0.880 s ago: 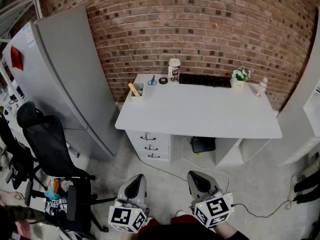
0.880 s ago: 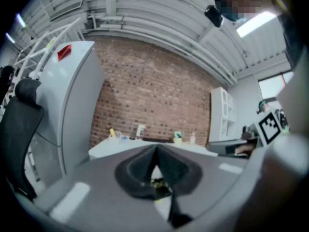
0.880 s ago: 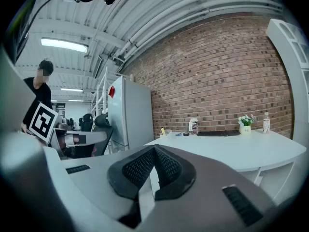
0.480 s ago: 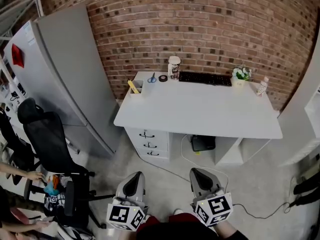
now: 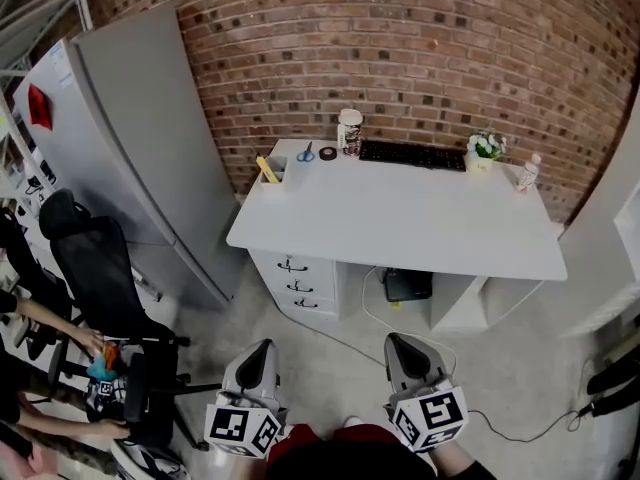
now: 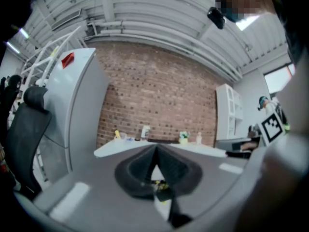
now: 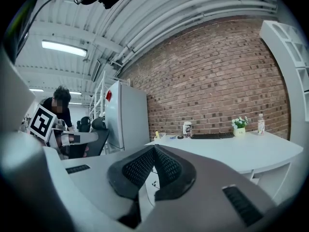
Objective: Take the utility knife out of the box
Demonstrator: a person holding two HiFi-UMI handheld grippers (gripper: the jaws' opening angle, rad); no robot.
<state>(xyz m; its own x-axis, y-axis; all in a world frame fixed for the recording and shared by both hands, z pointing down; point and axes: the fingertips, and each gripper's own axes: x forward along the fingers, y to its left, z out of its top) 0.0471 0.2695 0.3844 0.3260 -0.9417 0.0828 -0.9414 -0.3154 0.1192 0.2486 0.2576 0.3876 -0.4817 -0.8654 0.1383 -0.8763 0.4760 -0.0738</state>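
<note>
Standing well back from the desk point(image 5: 400, 223), the person has none of the job done by my reckoning: left gripper point(image 5: 258, 353) and right gripper point(image 5: 400, 348) are held low, each with its fingers point(image 7: 140, 167) pressed together on nothing. The yellow knife point(image 5: 266, 169) sits in the box point(image 5: 277, 178) far ahead of the fingers and a little to their left, so the approach, grab and lift are all to come. Only the head view gives the whole desktop and the floor between, whereas the gripper views look along the fingers and show the tips meeting, and the right one catches another person point(image 7: 62, 115) off to its fingers' left.
</note>
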